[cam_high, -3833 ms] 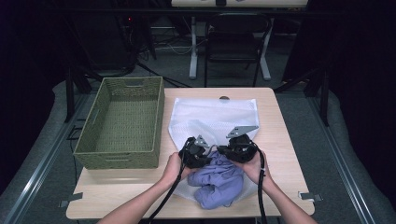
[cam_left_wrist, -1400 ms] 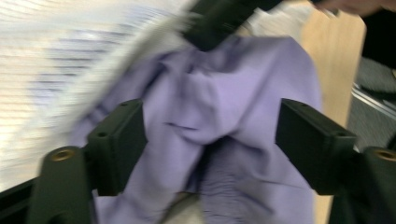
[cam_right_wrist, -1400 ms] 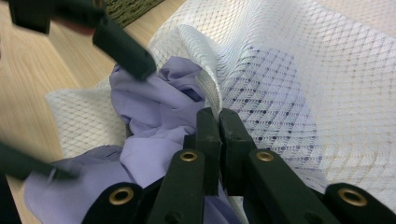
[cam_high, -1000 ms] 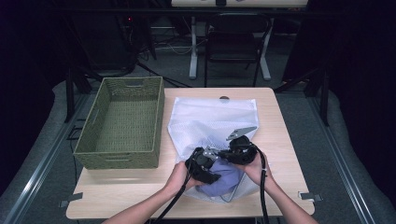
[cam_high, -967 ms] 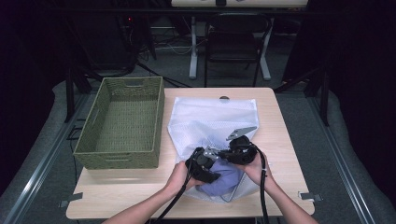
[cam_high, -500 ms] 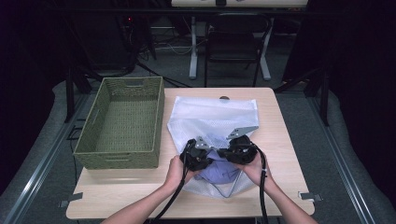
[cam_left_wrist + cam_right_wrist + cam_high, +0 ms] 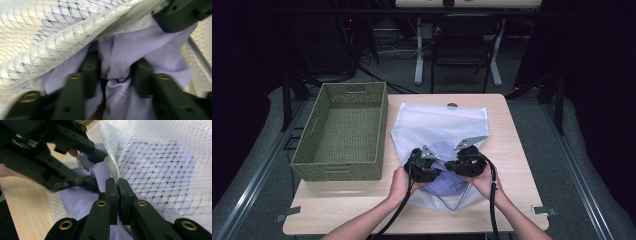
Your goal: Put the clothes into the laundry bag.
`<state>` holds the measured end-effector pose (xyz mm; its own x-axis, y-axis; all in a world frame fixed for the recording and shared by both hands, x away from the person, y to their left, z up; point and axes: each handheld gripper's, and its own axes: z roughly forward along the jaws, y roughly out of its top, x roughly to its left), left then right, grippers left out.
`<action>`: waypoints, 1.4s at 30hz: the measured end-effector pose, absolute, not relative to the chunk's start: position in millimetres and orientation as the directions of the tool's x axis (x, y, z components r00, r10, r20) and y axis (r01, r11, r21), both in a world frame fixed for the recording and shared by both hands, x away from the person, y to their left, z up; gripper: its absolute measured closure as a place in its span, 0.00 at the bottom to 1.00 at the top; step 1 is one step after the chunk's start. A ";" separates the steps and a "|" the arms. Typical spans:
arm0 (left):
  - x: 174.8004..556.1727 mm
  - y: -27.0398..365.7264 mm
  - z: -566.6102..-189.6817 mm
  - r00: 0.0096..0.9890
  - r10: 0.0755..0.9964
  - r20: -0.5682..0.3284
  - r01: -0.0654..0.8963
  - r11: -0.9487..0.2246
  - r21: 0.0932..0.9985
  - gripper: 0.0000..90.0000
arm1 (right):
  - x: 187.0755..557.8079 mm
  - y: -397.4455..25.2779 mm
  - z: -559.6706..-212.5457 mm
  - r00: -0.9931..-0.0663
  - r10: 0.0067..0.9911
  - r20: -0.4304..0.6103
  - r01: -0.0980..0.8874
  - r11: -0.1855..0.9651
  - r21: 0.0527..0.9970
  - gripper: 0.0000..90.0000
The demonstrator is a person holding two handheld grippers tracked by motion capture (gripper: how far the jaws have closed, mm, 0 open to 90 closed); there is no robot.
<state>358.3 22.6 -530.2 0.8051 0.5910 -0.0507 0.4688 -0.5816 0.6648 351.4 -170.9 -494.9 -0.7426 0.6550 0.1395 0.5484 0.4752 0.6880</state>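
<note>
1. Nearest you, your left gripper [image 7: 426, 167] is pushed in under the mouth of the white mesh laundry bag [image 7: 439, 122]. In the left gripper view its jaws stand a little apart with a fold of the lavender garment [image 7: 125, 65] bunched between them; whether they truly pinch it, you cannot tell from here.
2. Beside it, your right gripper [image 7: 117, 185] has its jaws closed tight on the bag's hemmed edge [image 7: 112, 167], holding the opening lifted.
3. The garment lies half in, half out: one part shows purple through the mesh in the right gripper view, and another part lies bare at the mouth near the table's front edge [image 7: 412, 220].
4. By my reading, the stuffing is about midway. The cloth at the opening has yet to go deeper, and the mouth is not yet closed.
5. Farther out, the rest of the bag lies flat and empty-looking toward the table's far side.
6. To your left, the green woven basket [image 7: 343, 172] holds nothing visible.
</note>
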 end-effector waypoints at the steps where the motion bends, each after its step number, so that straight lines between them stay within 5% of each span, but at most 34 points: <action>1: 356.7 23.9 -527.8 0.804 0.593 -0.047 0.467 -0.580 0.667 0.54 | 351.5 -171.7 -494.8 -0.740 0.658 0.141 0.551 0.473 0.687 0.98; 13: 344.7 47.3 -508.1 0.813 0.580 -0.043 0.468 -0.608 0.642 0.28 | 351.2 -174.0 -493.1 -0.734 0.665 0.138 0.550 0.463 0.695 0.98; 17: 346.5 37.7 -526.4 0.825 0.562 -0.056 0.481 -0.648 0.590 0.34 | 351.3 -173.2 -493.5 -0.737 0.661 0.139 0.549 0.466 0.694 0.98; 25: 361.6 33.0 -539.0 0.798 0.596 -0.092 0.489 -0.549 0.678 0.83 | 347.1 -171.1 -486.9 -0.746 0.653 0.131 0.525 0.455 0.719 0.98; 31: 360.4 36.2 -524.5 0.755 0.653 -0.057 0.451 -0.455 0.768 0.90 | 344.2 -173.6 -477.5 -0.749 0.646 0.148 0.513 0.424 0.746 0.98; 37: 367.4 31.9 -543.3 0.734 0.677 -0.049 0.497 -0.486 0.719 0.83 | 347.7 -172.8 -485.1 -0.746 0.646 0.161 0.539 0.445 0.715 0.98; 42: 367.2 37.2 -537.5 0.727 0.685 -0.051 0.509 -0.488 0.709 0.55 | 350.8 -173.9 -492.1 -0.741 0.652 0.159 0.551 0.455 0.700 0.98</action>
